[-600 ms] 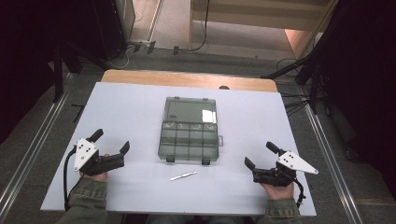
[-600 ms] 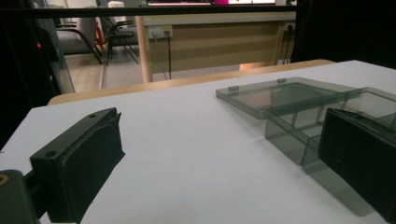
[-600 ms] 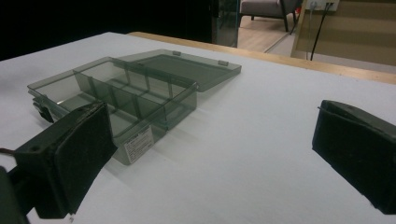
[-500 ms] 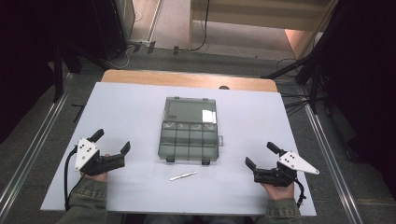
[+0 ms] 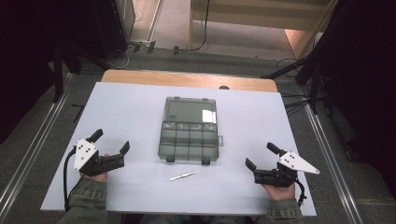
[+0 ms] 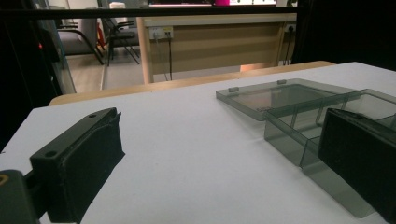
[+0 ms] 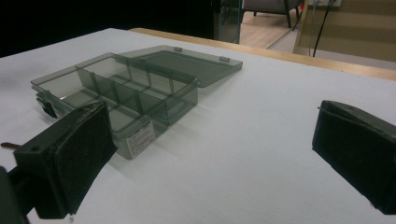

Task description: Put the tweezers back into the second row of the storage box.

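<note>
Resting wide open at lower left and lower right, left gripper (image 5: 111, 150) and right gripper (image 5: 261, 156) flanking open smoky-grey plastic compartment box (image 5: 189, 140) at centre, thin white stick (image 5: 183, 175) below it, likely staged for easy two-sided reach.

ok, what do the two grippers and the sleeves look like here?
Both the left gripper and the right gripper are black, each with two blocky padded jaws, a pale three-cornered plate with small dark dots on top and a black cable trailing back. The sleeves are olive green.

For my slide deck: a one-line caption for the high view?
Open grippers, left and right, flank an open compartment box; a thin stick lies before it.
</note>
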Demonstrator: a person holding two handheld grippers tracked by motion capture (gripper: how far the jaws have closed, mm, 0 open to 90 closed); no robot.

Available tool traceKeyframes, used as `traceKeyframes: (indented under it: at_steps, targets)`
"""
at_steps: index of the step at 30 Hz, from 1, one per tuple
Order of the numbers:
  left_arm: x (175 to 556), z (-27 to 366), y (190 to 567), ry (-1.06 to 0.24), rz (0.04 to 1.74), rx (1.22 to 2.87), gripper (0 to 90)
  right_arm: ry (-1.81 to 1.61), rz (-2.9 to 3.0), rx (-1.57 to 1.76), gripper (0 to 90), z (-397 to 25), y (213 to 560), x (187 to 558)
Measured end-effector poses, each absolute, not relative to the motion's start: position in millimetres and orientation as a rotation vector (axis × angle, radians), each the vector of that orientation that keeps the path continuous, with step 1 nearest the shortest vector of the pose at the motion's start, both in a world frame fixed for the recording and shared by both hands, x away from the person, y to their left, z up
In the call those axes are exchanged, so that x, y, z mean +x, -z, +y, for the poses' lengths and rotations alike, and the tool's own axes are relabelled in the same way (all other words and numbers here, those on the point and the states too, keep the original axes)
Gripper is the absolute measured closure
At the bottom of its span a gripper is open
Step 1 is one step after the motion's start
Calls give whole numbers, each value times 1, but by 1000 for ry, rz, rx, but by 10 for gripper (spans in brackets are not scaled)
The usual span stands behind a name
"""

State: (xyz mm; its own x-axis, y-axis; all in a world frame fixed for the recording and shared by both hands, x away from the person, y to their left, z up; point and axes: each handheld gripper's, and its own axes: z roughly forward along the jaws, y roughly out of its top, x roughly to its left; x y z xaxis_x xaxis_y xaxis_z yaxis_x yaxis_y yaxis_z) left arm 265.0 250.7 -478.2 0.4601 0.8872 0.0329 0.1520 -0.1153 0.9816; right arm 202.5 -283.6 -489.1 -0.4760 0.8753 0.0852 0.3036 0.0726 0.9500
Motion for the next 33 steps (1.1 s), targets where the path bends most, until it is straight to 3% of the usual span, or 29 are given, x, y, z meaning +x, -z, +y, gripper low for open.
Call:
traceKeyframes:
  at_steps: [33]
  targets:
    - [267,248,480,-804,925,1597,0,-1285,2221,967,0,-211,495,208]
